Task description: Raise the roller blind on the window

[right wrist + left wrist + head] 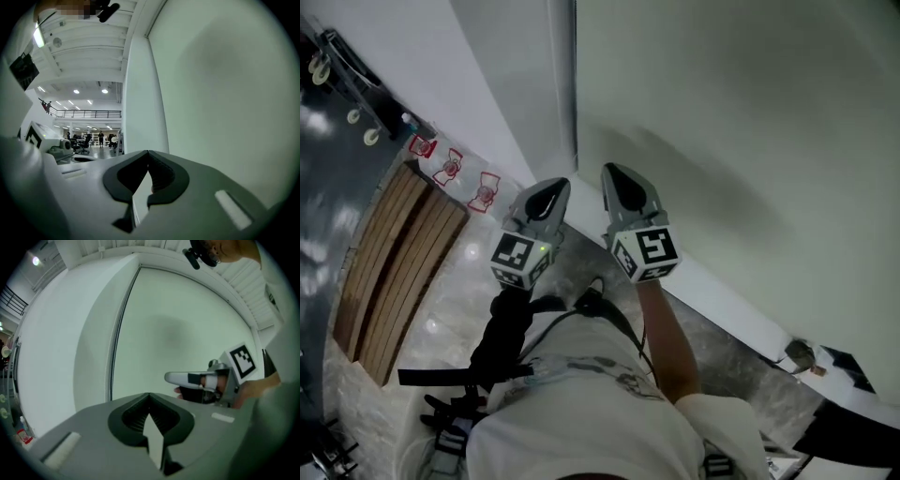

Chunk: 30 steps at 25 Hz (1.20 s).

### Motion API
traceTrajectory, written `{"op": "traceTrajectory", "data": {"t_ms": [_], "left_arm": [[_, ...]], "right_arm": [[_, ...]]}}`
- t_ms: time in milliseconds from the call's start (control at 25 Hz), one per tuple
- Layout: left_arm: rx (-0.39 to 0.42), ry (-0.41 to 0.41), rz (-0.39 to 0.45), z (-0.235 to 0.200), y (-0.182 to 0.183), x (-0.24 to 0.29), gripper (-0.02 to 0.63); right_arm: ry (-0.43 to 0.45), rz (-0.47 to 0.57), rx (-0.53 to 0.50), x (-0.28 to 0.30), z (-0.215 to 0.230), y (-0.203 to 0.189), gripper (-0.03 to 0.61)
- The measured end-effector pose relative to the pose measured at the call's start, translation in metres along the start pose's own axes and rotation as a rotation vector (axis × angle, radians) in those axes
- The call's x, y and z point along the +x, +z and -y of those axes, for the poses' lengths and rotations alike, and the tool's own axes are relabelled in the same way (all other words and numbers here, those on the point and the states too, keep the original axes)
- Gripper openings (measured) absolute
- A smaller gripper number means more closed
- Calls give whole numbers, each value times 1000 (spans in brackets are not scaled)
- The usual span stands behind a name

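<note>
**Two Grippers, Both Closed and Empty, at One Lowered Blind**

One roller blind (722, 112) hangs lowered over the window. Its left edge meets one white pillar (487, 75). Two grippers point level at the blind, side by side near that left edge: the left gripper (551, 194) and the right gripper (617, 183). On each, the jaws are pressed together, holding nothing and touching nothing. Three small red objects (448, 167) stand on the floor at the left.
</note>
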<state>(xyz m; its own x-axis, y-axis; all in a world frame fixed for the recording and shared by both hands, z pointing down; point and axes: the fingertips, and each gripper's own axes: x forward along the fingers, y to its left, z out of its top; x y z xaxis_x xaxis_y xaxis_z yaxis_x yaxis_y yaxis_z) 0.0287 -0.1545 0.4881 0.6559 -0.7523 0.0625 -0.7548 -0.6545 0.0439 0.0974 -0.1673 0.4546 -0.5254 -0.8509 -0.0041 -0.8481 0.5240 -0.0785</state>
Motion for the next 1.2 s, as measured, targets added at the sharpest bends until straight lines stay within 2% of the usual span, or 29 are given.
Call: {"op": "traceTrajectory", "data": {"t_ms": [120, 240, 400, 560, 800, 1040, 1160, 1200], "left_arm": [[-38, 19, -24, -37, -9, 1, -2], [-82, -23, -56, -71, -12, 4, -2], [-83, -68, -57, -73, -2, 14, -2], [-79, -85, -51, -72, 5, 20, -2], [-78, -85, -57, -74, 1, 19, -2], [-69, -96, -65, -73, -4, 18, -2], [-68, -97, -65, -75, -4, 17, -2], [-67, -98, -65, -76, -4, 17, -2]], "right_arm": [[97, 10, -9, 64, 0, 15, 3], [174, -1, -32, 134, -5, 33, 37], [245, -10, -89, 187, 3, 67, 71], [263, -12, -122, 220, 17, 94, 75], [277, -26, -146, 254, 34, 113, 89], [384, -37, -145, 265, 26, 120, 95], [428, -36, -180, 262, 16, 120, 8], [453, -35, -190, 259, 10, 120, 8]]}}
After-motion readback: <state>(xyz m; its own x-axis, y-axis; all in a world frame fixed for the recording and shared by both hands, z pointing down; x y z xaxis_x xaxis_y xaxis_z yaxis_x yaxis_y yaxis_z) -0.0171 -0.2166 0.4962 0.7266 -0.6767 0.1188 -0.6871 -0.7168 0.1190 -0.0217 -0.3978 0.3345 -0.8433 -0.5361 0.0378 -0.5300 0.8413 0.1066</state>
